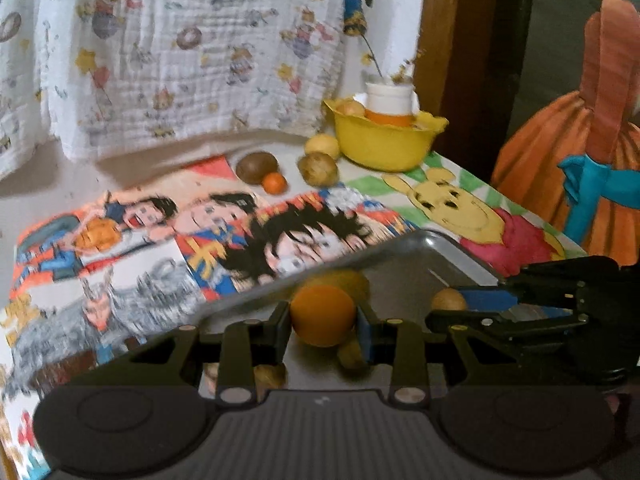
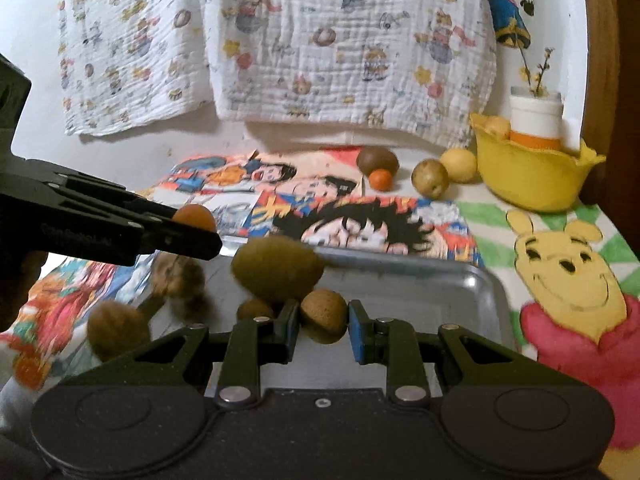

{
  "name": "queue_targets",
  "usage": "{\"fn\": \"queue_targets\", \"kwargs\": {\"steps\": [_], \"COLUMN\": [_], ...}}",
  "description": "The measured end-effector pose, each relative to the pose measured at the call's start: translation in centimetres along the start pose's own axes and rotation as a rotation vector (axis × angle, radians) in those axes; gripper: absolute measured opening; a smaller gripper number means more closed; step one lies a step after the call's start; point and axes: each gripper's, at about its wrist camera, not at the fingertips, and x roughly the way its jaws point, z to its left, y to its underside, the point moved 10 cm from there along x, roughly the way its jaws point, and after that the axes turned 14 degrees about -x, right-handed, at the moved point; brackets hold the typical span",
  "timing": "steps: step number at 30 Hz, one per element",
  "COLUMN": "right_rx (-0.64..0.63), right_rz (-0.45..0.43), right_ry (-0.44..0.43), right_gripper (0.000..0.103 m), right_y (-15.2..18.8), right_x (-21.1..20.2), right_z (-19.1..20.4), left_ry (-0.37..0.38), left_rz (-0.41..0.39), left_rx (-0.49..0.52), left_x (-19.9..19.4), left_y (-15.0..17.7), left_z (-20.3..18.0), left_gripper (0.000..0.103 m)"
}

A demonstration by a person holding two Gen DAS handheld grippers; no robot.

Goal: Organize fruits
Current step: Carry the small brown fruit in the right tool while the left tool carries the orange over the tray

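Note:
My left gripper [image 1: 323, 330] is shut on an orange fruit [image 1: 322, 314] and holds it just above the metal tray [image 1: 452, 252]. It also shows from the side in the right wrist view [image 2: 196, 224]. My right gripper [image 2: 323, 320] is shut on a small brown fruit [image 2: 324, 314] over the same tray [image 2: 472, 292]; it shows at the right in the left wrist view [image 1: 448, 302]. A kiwi [image 2: 276, 270] and several small brown fruits [image 2: 118, 330] lie in the tray. A kiwi [image 1: 256, 167], a small orange [image 1: 274, 182], a brown fruit [image 1: 319, 168] and a lemon [image 1: 322, 145] lie at the back.
A yellow bowl [image 1: 380, 140] with a white-and-orange jar [image 1: 390, 104] and a fruit stands at the back right. Cartoon prints cover the table. A patterned cloth hangs on the wall behind. An orange dress hangs off the right edge [image 1: 600, 120].

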Motion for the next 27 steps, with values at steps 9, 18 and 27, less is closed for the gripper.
{"fn": "queue_targets", "kwargs": {"steps": [9, 18, 27], "right_rx": [-0.040, -0.146, -0.153], "right_rz": [0.038, 0.067, 0.090], "right_ry": [0.005, 0.000, -0.020], "right_gripper": [0.028, 0.028, 0.028], "right_y": [2.7, 4.0, 4.3], "right_x": [-1.8, -1.9, -1.2], "right_z": [1.0, 1.9, 2.2], "left_ry": [0.016, -0.001, -0.021], "left_rz": [0.092, 0.173, 0.187], "left_rx": [0.038, 0.096, 0.112], "left_x": [-0.2, 1.1, 1.5], "left_y": [4.0, 6.7, 6.9], "left_z": [-1.9, -2.7, -2.5], "left_gripper": [0.038, 0.038, 0.038]}}
